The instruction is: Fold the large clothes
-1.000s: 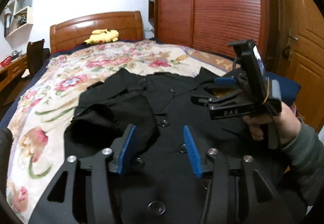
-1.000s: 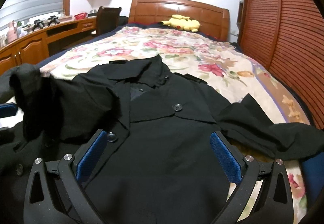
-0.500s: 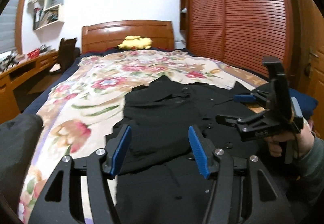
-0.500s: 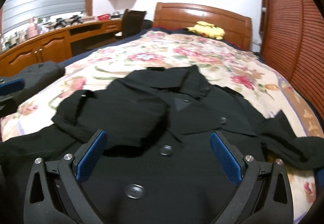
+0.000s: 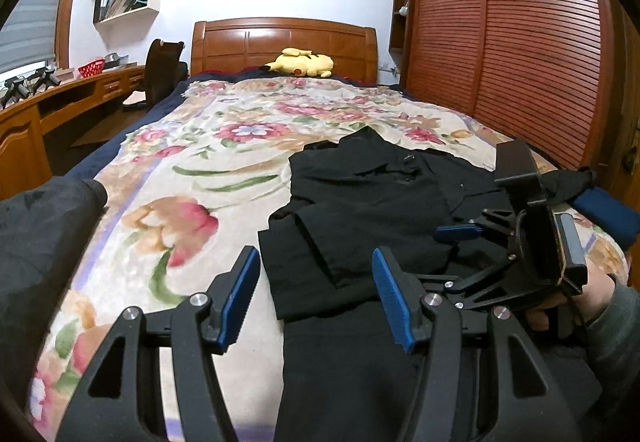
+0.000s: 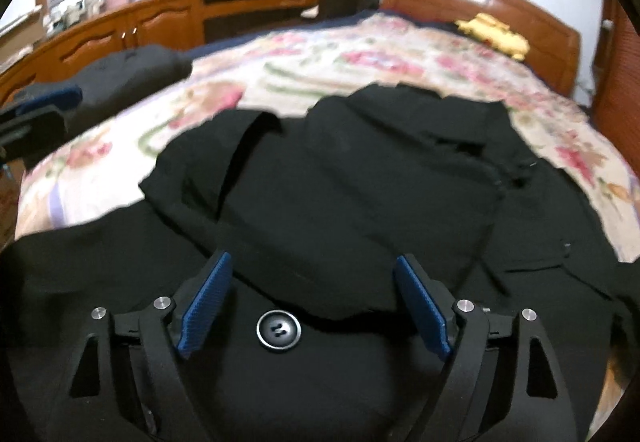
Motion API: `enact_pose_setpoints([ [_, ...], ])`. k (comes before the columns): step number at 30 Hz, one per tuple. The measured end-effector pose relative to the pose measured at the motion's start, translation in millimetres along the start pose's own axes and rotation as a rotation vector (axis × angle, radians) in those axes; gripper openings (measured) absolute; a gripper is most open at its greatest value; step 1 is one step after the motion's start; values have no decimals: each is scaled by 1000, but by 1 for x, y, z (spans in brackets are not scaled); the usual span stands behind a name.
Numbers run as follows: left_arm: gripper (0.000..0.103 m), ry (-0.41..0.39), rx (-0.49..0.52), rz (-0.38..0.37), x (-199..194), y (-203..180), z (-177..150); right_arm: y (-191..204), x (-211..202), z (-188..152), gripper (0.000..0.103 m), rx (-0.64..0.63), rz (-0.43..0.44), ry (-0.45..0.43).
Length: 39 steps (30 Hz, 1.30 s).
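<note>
Black coat [image 5: 372,210] is lying face up on the floral bedspread [image 5: 192,170], collar toward the headboard [image 5: 280,42], hem toward the person. Progress, as I read it: one sleeve [image 5: 320,242] is already folded across the chest, cuff end sitting on the front panel. That's the only fold done. The other sleeve [image 5: 572,182] is trailing off toward the wardrobe side, not folded yet. Body isn't folded at all; the lower front with the button [image 6: 279,331] is lying flat.

Left gripper [image 5: 316,294] is hovering just above the coat's left edge, jaws open, holding nothing. Right gripper [image 6: 316,302] is hanging low over the coat front, jaws spread wide, empty, with the button sitting between the blue pads [image 6: 206,302]. In the left view it's over the coat's right half, in the person's hand [image 5: 576,302].

Versus a second ago: the sleeve was bunched and lifted over the left side; now it's lying flat over the chest and released. Left gripper is pulling back and out toward the coat's edge, so more bedspread is showing. Right gripper is swinging left and dropping closer to the fabric; its view is blurring from the motion. Both were already open half a second back.

Left to do: second sleeve in, then fold the body up.
</note>
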<state>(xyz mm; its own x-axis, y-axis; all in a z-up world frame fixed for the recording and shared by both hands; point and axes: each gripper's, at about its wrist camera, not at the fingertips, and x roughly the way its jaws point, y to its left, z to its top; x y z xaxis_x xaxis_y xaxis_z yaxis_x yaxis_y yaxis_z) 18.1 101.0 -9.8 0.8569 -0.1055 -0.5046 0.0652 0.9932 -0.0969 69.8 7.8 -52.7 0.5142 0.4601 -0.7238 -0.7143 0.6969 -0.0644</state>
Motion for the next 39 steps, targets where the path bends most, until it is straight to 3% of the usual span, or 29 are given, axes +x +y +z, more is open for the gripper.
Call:
enact_pose_setpoints([
  [2, 57, 11, 0, -2, 3, 0, -2, 0, 6, -1, 84, -6, 14, 13],
  [4, 58, 21, 4, -2, 6, -1, -4, -2, 11, -3, 74, 2, 19, 28],
  [9, 57, 33, 15, -8, 12, -6, -7, -4, 13, -7, 24, 12, 14, 48],
  [13, 57, 49, 20, -7, 17, -9, -12, -7, 4, -4, 6, 22, 17, 8],
  [21, 57, 55, 17, -3, 21, -9, -14, -36, -49, -6, 3, 125, -64, -156],
  [26, 58, 30, 24, -14, 16, -16, -12, -71, -92, -19, 3, 219, -160, -259],
  [31, 58, 21, 31, -26, 16, -26, -11, -102, -108, -40, 3, 282, -265, -237],
  [39, 58, 37, 52, -28, 24, -39, -13, -119, -107, -61, 4, 324, -290, -178],
])
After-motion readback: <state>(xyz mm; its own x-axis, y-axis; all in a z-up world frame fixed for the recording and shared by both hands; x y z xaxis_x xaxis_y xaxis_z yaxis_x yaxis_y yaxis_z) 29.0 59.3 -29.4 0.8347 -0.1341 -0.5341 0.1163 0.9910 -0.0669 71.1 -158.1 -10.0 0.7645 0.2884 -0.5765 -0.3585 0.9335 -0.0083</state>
